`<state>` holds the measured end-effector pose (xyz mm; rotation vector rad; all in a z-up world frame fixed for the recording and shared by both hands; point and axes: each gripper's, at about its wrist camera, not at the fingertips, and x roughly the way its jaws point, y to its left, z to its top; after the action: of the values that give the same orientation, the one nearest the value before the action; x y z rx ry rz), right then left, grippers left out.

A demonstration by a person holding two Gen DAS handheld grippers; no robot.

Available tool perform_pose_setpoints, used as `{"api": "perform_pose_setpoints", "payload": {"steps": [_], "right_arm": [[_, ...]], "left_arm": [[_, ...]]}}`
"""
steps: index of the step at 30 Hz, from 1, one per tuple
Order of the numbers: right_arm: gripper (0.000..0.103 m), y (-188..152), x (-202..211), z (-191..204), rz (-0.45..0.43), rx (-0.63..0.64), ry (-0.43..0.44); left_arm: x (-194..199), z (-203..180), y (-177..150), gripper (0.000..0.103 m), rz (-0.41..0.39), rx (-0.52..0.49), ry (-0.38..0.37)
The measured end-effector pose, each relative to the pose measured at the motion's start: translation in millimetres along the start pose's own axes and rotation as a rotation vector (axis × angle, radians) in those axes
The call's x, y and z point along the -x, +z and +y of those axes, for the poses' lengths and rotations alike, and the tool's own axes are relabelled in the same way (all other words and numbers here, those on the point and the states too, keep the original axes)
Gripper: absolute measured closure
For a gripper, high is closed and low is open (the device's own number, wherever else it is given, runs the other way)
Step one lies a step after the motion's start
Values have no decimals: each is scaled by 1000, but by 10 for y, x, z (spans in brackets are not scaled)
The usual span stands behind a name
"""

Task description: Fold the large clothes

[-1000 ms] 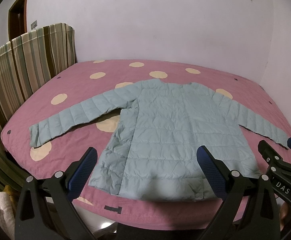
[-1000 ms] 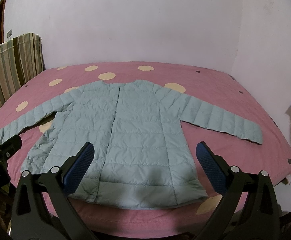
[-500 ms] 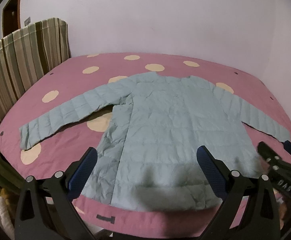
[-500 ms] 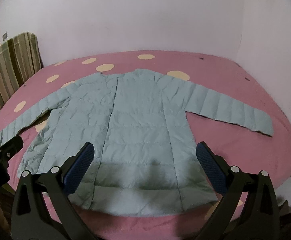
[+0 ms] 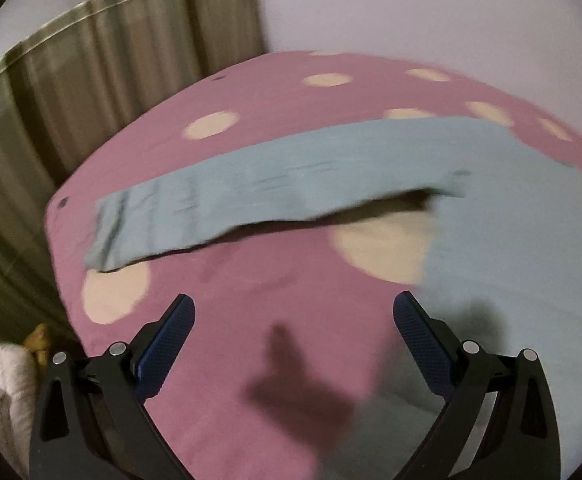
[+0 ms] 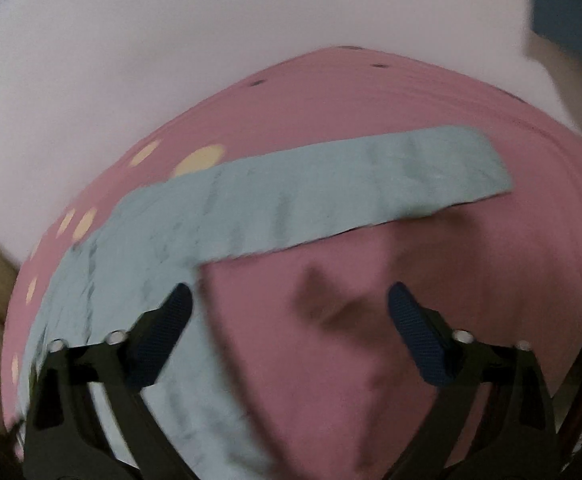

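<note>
Big pink bed (image 5: 251, 304) w/ cream dots fills both views, striped curtain (image 5: 91, 120) off to its left side, pale wall (image 6: 171, 60) behind. The light-blue jacket (image 5: 531, 240) lies flat on the bed, front up. In your left view its sleeve (image 5: 251, 192) stretches out leftward across the pink, cuff near the bed's left edge, body of the jacket at the right of frame. In your right view the other sleeve (image 6: 351, 184) runs out to the right, jacket body (image 6: 131, 260) under and behind the near-side finger.

Your left tool (image 5: 293, 312) is spread wide, nothing between the blue pads, hovering over bare bedspread just below the sleeve, its shadow (image 5: 291, 392) on the cover. Your right tool (image 6: 289, 300) also spread wide, empty, over pink cover below the right sleeve; left finger (image 6: 163, 328) overlaps the jacket's side in view, contact can't be told. Both views blurred.
</note>
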<state>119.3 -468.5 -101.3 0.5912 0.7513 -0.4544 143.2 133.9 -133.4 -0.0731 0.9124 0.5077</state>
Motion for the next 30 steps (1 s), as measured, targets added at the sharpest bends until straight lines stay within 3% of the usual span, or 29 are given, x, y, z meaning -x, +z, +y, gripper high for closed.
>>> {"api": "perform_pose_setpoints", "payload": {"steps": [4,10,15,22,23,25,26,28,30], "right_arm": [[28,179,-220,-640,28,-194,-15],[28,296,-407,-1286,6,-377,-33],[28,394,-586,-1646,-21,-479,-18],[29,537,-691,-1844,-106,-517,-38],[33,560,-703,-1842,-106,-509,-57],[60,591,-722,-1834,-104,-497,-94],[66,614,-767,-1772,-97,-495,-101],[94,631,-793,-1747,-89,-494,-81],[96,695,-747,-1620,-103,-476,-63]], "left_arm": [[-347,209,8,4,45,47,87],[-598,403,-25,4,91,143,75],[-697,395,-41,4,86,148,92],[-759,396,-65,4,69,158,97],[-760,399,-64,4,69,159,96],[-763,401,-60,4,70,160,94],[-768,396,-55,4,70,159,96],[-765,399,-58,4,69,158,97],[-771,404,-56,4,70,158,96]]}}
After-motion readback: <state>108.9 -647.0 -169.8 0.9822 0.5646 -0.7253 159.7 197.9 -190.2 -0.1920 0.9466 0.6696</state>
